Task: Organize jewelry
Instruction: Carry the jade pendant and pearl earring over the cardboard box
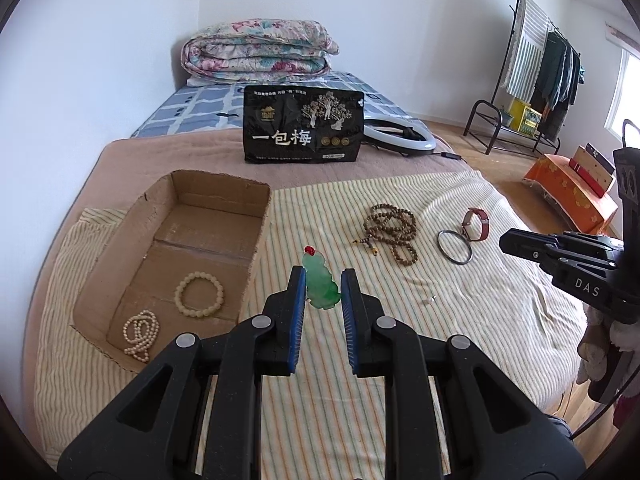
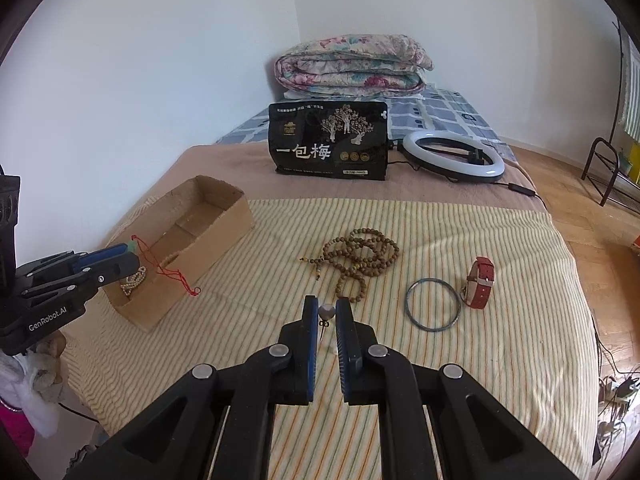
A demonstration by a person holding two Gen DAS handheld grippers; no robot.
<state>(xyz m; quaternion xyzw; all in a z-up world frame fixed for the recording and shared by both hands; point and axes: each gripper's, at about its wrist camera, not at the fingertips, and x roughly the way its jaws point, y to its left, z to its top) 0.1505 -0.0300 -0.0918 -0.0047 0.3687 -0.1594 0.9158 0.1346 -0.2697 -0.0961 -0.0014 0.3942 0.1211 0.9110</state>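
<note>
My left gripper [image 1: 322, 283] is shut on a green jade pendant [image 1: 320, 286] with a red bead on top; its red cord [image 2: 162, 266] hangs down beside the box in the right wrist view. My right gripper [image 2: 327, 311] is shut on a small silver ball earring [image 2: 326, 313] with its pin pointing down. Left of the striped cloth stands an open cardboard box [image 1: 256, 216] holding a cream bead bracelet [image 1: 199, 293] and a pearl strand [image 1: 140, 334]. On the cloth lie a brown bead necklace [image 2: 360, 258], a thin metal bangle [image 2: 432, 305] and a red-strapped watch [image 2: 480, 282].
A black snack bag [image 1: 303, 125] stands behind the cloth, a ring light [image 2: 454, 156] with its cable to its right. A folded floral quilt [image 1: 256, 52] lies at the bed's far end. A clothes rack [image 1: 536, 72] and an orange-covered box [image 1: 572, 192] stand on the floor.
</note>
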